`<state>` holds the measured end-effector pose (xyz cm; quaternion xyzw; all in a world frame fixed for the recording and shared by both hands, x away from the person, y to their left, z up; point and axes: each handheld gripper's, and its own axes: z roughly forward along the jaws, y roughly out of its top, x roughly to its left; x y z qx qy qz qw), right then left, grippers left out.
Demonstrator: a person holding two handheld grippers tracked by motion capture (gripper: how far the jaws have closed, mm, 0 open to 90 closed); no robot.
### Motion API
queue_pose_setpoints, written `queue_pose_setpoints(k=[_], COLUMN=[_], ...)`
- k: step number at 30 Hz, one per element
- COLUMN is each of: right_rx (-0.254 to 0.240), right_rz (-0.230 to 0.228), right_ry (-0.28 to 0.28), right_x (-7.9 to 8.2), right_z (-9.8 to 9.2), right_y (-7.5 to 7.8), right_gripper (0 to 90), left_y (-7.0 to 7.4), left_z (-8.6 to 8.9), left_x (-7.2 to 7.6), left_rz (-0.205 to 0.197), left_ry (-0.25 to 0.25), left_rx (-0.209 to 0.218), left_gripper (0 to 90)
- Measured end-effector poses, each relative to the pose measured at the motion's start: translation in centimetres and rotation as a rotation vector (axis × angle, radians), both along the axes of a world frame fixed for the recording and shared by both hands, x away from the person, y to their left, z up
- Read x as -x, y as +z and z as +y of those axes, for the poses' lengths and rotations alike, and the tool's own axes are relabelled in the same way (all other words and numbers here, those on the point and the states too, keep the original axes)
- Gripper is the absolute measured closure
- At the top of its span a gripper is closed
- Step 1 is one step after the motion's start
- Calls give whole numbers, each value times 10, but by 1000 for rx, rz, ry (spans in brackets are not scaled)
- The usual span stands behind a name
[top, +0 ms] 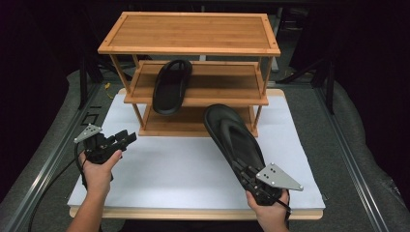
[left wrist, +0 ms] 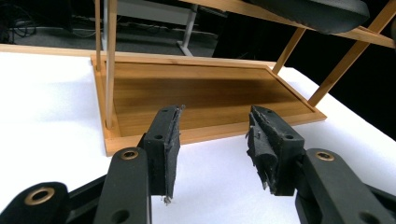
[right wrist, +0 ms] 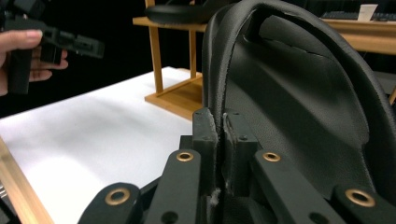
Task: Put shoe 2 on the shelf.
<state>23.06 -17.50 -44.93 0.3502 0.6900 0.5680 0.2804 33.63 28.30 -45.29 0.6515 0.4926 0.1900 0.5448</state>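
Note:
A three-tier bamboo shoe rack point(top: 189, 33) stands at the back of the white board point(top: 164, 169). One black slipper point(top: 170, 87) lies on its middle shelf point(top: 222, 82). My right gripper point(top: 244, 171) is shut on the heel edge of a second black slipper point(top: 232, 133), held above the board with its toe toward the rack; the right gripper view has that slipper point(right wrist: 299, 93) pinched between the jaws. My left gripper point(top: 126, 137) hovers open at the left of the board, nothing between its fingers point(left wrist: 168, 140), facing the bottom shelf point(left wrist: 205, 98).
The board rests on a wooden table edge point(top: 193, 212) at the front. Metal rails point(top: 48, 154) run along both sides, with grey padding beyond. The rack's top shelf is bare. The other hand and its gripper point(right wrist: 51, 39) appear at upper left in the right gripper view.

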Motion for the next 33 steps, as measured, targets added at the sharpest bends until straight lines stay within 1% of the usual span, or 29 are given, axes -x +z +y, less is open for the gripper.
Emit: queue_pose_setpoints(k=[2, 4, 6, 10, 14, 16, 17, 19, 21, 22, 23, 24, 27, 29, 31, 33], right_rx=[-6, -20, -34, -40, -64, -64, -54, -59, -47, -44, -44, -40, -29, -16, -21, -5], right_rz=[-16, -13, -20, -25, -18, -16, -22, -24, -21, -24, -24, -16, -15, -12, -8, -2], right_ry=[-8, -13, -28, -62, -80, -76, -84, -89, -93, -97, -97, -95, -96, -105, -110, -119], right_x=[-1, -4, -8, -20, -29, -33, -37, -41, -48, -55, -55, -58, -69, -76, -83, -91], right_z=[0, 0, 0, 2, 3, 4, 5, 7, 10, 13, 13, 14, 20, 23, 26, 29], right_y=[5, 10, 15, 23, 28, 31, 33, 35, 40, 43, 43, 46, 53, 58, 61, 66], right_gripper=[845, 846, 845, 845, 845, 845, 845, 845, 845, 845, 845, 844, 844, 844, 845, 844], left_y=[0, 0, 0, 0, 0, 0, 0, 0, -1, -1, -1, -1, -2, -2, -2, -2], left_z=[0, 1, 1, 3, 4, 5, 5, 5, 6, 6, 6, 6, 6, 6, 6, 6], left_x=[0, 0, 0, 0, 0, 0, -1, -1, -1, -1, -1, -1, -2, -2, -2, -2], left_rz=[2, 2, 1, 2, 2, 1, 1, 3, 5, 6, 6, 5, 8, 8, 7, 7], left_ry=[2, 3, 5, 9, 11, 12, 13, 16, 16, 16, 16, 16, 16, 15, 14, 14], left_rx=[0, 1, 0, 0, 1, 0, 0, 2, 0, 0, -1, 0, 1, 0, 1, 1], left_gripper=[532, 533, 532, 532, 533, 532, 533, 533, 532, 532, 532, 533, 532, 533, 532, 533])
